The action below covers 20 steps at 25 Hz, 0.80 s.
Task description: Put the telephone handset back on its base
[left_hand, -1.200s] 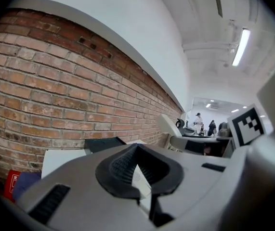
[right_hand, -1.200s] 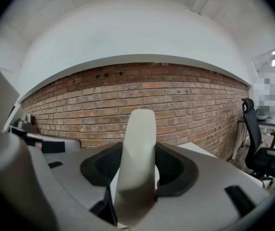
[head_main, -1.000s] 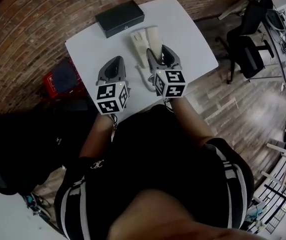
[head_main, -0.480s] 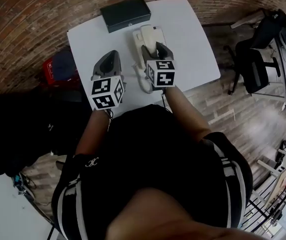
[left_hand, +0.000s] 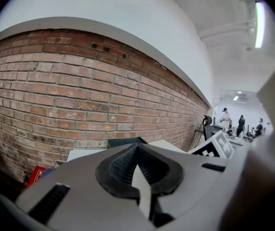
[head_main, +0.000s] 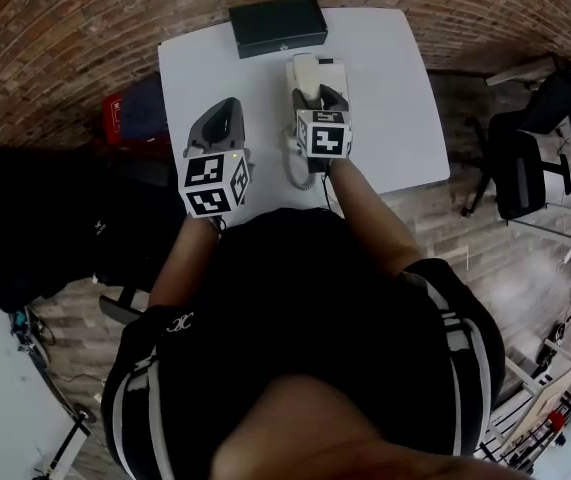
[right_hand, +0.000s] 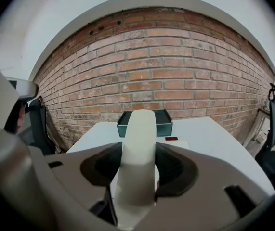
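My right gripper point(head_main: 322, 98) has carried the handset point(right_hand: 138, 143) forward, so it now hangs over the base point(head_main: 308, 68) toward the far side of the tabletop point(head_main: 385, 98). My jaws are clamped on the handset's middle. If I let go while it lies skewed to the cradle, it could tip off, and the coiled cord point(head_main: 293, 166) trailing toward me might drag it. My right forearm reaches straight ahead. My left gripper point(head_main: 227, 110) hovers alongside, jaws together, holding nothing.
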Available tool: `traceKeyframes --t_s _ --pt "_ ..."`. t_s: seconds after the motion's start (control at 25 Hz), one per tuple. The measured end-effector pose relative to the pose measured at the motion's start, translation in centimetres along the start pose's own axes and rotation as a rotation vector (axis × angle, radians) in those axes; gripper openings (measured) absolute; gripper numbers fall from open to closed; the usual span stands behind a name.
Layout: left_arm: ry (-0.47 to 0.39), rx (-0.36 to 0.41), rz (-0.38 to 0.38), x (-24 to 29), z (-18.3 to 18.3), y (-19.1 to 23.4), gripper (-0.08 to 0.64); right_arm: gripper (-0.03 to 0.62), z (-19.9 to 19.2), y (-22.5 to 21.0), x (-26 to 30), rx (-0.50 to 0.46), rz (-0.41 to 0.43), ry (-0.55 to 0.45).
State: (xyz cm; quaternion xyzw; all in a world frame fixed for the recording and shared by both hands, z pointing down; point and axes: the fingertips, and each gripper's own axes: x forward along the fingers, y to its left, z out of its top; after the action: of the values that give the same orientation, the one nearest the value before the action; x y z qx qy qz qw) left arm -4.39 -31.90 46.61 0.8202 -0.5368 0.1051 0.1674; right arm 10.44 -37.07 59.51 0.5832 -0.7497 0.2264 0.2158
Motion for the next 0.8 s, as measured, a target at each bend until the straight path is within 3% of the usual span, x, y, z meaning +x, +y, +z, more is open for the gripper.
traceKeyframes --t_s 0.2,0.8 --pt "-0.007 0.000 0.045 -0.8 0.2 0.9 -0.005 0.202 -1.5 -0.2 2.0 0.036 0.011 0.044" --pt "-0.005 0.026 0.106 -2.0 0.3 2.0 -0.005 0.202 -4.5 -0.8 5.1 -0.007 -0.022 0.156"
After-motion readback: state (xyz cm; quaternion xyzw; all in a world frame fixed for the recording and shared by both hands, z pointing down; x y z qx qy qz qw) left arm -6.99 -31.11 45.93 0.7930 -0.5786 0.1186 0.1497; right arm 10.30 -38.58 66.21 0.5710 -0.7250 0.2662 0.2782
